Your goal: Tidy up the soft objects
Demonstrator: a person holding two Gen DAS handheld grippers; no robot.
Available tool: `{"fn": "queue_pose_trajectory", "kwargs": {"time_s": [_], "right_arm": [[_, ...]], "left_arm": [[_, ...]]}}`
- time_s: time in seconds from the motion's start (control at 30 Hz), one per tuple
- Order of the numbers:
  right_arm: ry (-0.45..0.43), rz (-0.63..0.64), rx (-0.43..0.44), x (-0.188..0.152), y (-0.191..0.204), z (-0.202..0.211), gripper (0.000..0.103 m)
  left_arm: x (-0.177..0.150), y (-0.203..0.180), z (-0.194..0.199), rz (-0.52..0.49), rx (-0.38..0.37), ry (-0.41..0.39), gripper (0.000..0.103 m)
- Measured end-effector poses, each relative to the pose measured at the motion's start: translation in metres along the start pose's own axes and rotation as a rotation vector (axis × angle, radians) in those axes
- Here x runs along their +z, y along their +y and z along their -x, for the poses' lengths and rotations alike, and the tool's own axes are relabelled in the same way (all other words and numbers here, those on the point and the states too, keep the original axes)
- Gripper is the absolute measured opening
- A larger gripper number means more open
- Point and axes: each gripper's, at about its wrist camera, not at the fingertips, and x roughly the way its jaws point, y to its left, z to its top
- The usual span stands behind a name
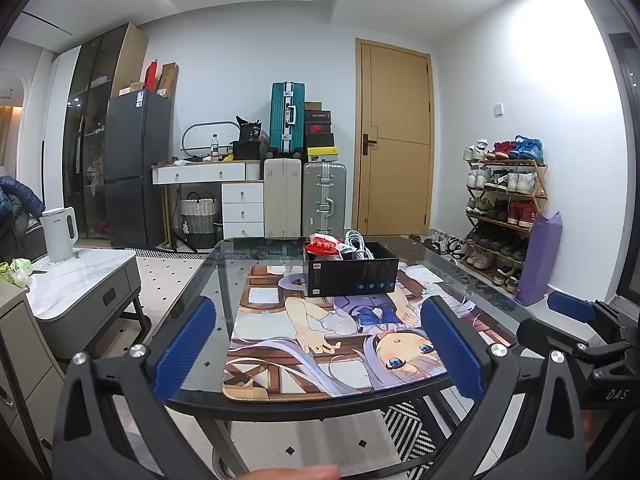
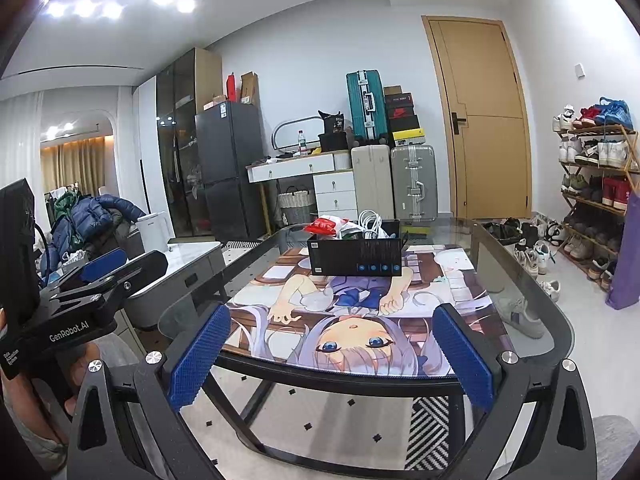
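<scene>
A black box (image 1: 351,275) stands at the far end of an anime-print mat (image 1: 320,340) on the glass table (image 1: 224,272). It holds a red-and-white soft packet (image 1: 322,245) and white cables (image 1: 357,246). The box (image 2: 355,258), packet (image 2: 326,225) and cables (image 2: 370,220) also show in the right wrist view. My left gripper (image 1: 320,350) is open and empty over the table's near edge. My right gripper (image 2: 330,354) is open and empty, also at the near edge. The right gripper shows at the right of the left wrist view (image 1: 580,320).
A grey side table (image 1: 80,280) with a white kettle (image 1: 58,234) stands left. Suitcases (image 1: 304,200), a drawer desk (image 1: 224,184) and a fridge (image 1: 136,168) line the far wall. A shoe rack (image 1: 504,208) and purple bag (image 1: 540,256) stand right.
</scene>
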Motion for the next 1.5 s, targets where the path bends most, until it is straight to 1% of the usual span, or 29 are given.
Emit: {"fn": "queue_pose_trajectory", "kwargs": {"time_s": [0.27, 0.57, 0.7, 0.8, 0.93, 1.23, 1.5], "right_arm": [[0.001, -0.001, -0.001, -0.0002, -0.0007, -0.0005, 0.102], [0.005, 0.002, -0.001, -0.0022, -0.0007, -0.0029, 0.102], [0.004, -0.001, -0.001, -0.0028, -0.0008, -0.0037, 0.102], [0.006, 0.001, -0.001, -0.0027, -0.0011, -0.0041, 0.102], [0.008, 0.004, 0.002, -0.0041, 0.0006, -0.0044, 0.102], [0.011, 0.003, -0.001, -0.0059, 0.0034, -0.0057, 0.102], [0.01, 0.0, -0.001, -0.007, 0.0039, -0.0059, 0.102]], "left_arm": [[0.002, -0.0007, -0.0002, 0.005, 0.0, 0.001, 0.103], [0.0018, -0.0014, -0.0022, 0.002, -0.016, 0.017, 0.103], [0.002, -0.0007, -0.0014, 0.006, -0.009, 0.0, 0.103], [-0.0001, -0.0012, -0.0041, 0.003, -0.01, 0.01, 0.103], [-0.0008, -0.0004, -0.0031, 0.008, 0.006, -0.002, 0.103], [-0.0013, 0.0054, -0.0048, 0.034, -0.001, 0.014, 0.103], [-0.002, 0.0023, -0.006, 0.021, -0.009, 0.018, 0.103]]}}
